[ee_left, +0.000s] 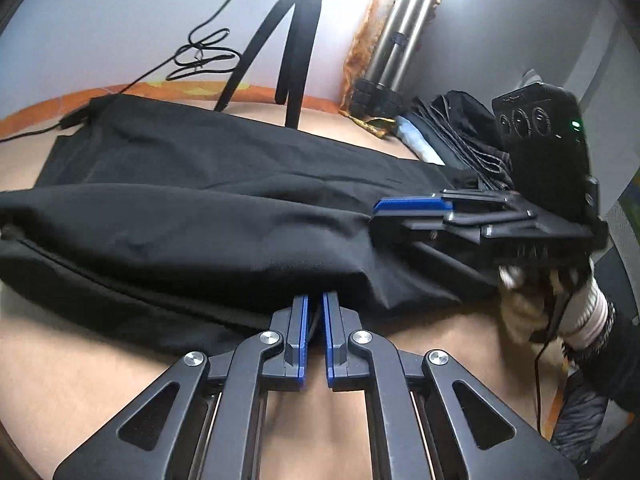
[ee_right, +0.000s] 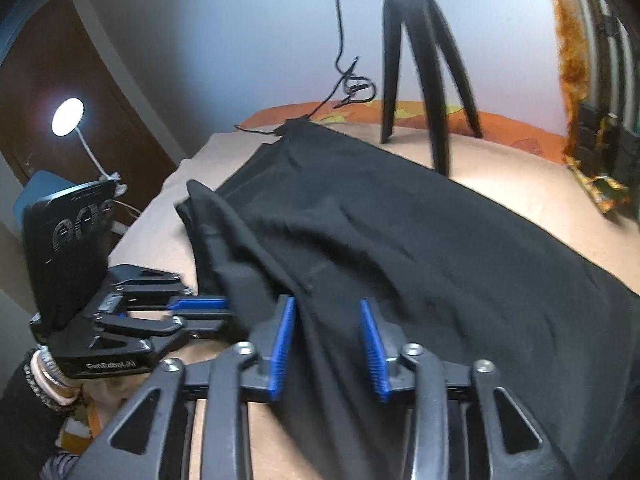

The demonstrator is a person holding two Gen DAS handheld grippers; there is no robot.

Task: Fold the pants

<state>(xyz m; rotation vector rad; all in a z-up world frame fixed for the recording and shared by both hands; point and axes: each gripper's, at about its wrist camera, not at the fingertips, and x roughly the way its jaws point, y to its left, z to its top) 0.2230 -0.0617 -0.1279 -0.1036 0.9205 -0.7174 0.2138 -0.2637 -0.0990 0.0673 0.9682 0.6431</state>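
Black pants (ee_left: 200, 208) lie spread across the tan bed, one layer folded over another. My left gripper (ee_left: 315, 300) is shut on the near edge of the pants, with the fabric pinched between its blue pads. It also shows in the right wrist view (ee_right: 224, 304) at the left, its tips at the cloth's edge. My right gripper (ee_right: 328, 312) is open, with the pants (ee_right: 420, 248) lying between its blue pads. In the left wrist view it (ee_left: 380, 216) lies on the pants at the right.
A black tripod (ee_left: 296, 40) stands on the bed behind the pants, with a loose cable (ee_left: 204, 52) beside it. A silver tripod (ee_left: 404, 28) and dark folded clothes (ee_left: 460, 132) lie at the back right. A lamp (ee_right: 68, 117) glows at the left.
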